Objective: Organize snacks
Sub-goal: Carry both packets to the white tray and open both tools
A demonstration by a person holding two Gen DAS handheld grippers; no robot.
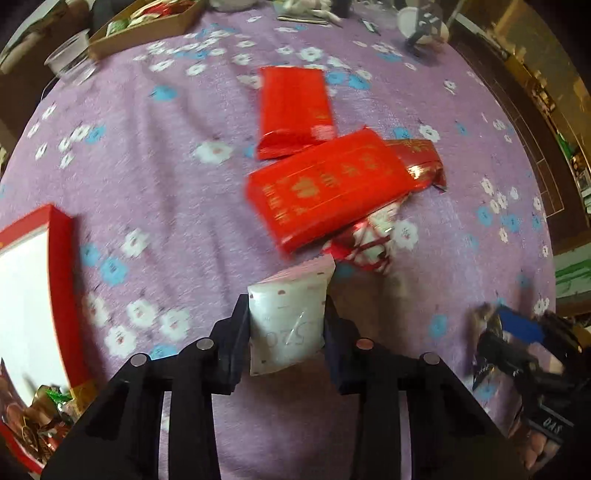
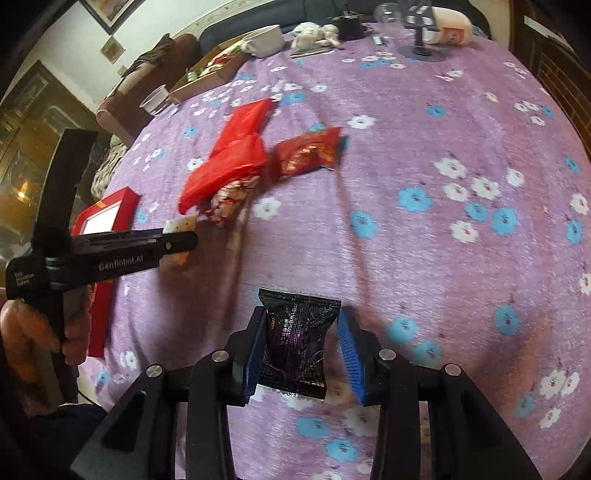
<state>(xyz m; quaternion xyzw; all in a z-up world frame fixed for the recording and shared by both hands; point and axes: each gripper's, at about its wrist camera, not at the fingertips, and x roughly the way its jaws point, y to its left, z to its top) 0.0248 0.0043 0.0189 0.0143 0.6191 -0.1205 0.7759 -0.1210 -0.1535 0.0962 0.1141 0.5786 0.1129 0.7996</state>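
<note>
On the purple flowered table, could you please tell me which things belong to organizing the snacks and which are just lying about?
Part of the job:
- white packet in the left tool
- black packet in the right tool
- red packets piled mid-table
- red box at the left edge

Just lying about:
- plastic cup
- cardboard tray
- white bowl
- black stand

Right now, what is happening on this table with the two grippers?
A person is sorting snacks on a purple flowered tablecloth. The left gripper is shut on a white snack packet; the right gripper holds a black snack packet. Red packets lie in a loose pile ahead, and a red box stands at the left edge.
</note>
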